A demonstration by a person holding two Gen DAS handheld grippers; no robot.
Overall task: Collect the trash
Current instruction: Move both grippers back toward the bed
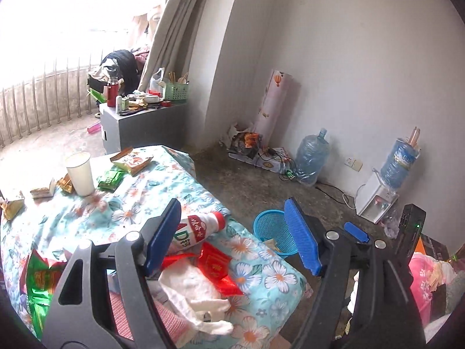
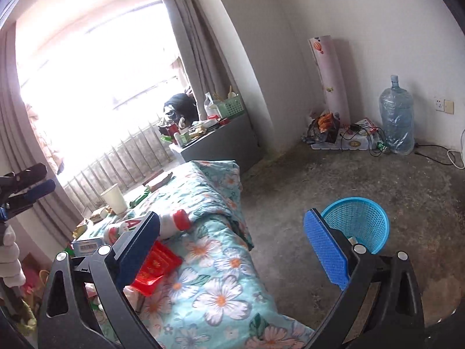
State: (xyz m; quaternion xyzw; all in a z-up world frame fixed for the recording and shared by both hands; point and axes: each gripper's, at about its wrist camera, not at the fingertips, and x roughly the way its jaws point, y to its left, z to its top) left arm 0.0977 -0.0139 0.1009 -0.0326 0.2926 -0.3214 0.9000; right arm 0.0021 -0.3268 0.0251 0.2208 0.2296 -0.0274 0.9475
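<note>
I am holding my left gripper (image 1: 232, 238) and right gripper (image 2: 232, 250) spread wide and empty above the floral quilt (image 1: 261, 273). The drink bottle (image 1: 200, 226) is lying at centre frame, the red packet (image 1: 215, 264) just below it, the blue basket (image 1: 268, 229) on the floor to the right. I should be straddling the bottle across its body before squeezing.

Daylight poured in from the window (image 2: 96, 67), which was blown out to plain white in both views, with a soft haze spreading onto the curtain (image 2: 186, 29) beside it. The wall (image 1: 363, 58) and floor (image 2: 319, 189) were evenly lit, with only faint shadows. Both pictures bowed strongly toward the edges, dark corners closed the frame, and fine detail looked slightly soft.
</note>
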